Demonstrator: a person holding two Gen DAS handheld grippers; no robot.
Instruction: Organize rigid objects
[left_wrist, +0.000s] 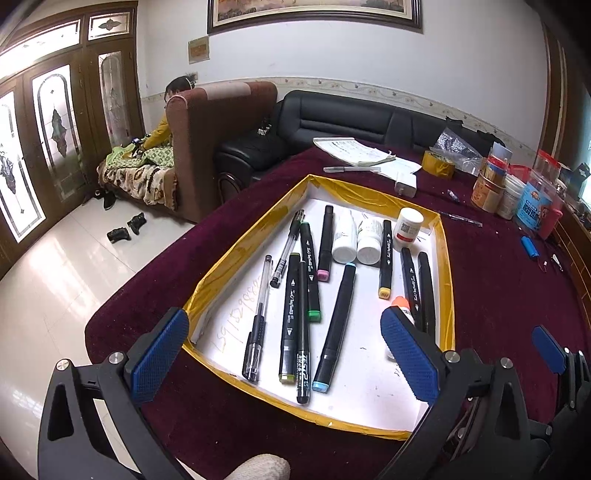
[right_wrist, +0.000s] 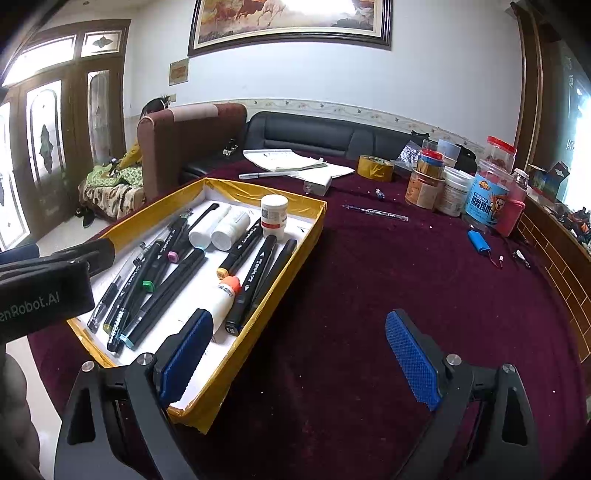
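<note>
Markers (left_wrist: 334, 325), pens and three small white bottles (left_wrist: 344, 240) lay crowded in a shallow yellow-edged tray (left_wrist: 448, 280) on the maroon tablecloth (right_wrist: 369, 295). Both the left gripper (left_wrist: 284, 354) and the right gripper (right_wrist: 299, 354) hovered at the tray's near end, jaws wide apart and holding nothing. Because the markers seemed to overlap, a careless grab might have pinched two together or sent the round bottles rolling.
</note>
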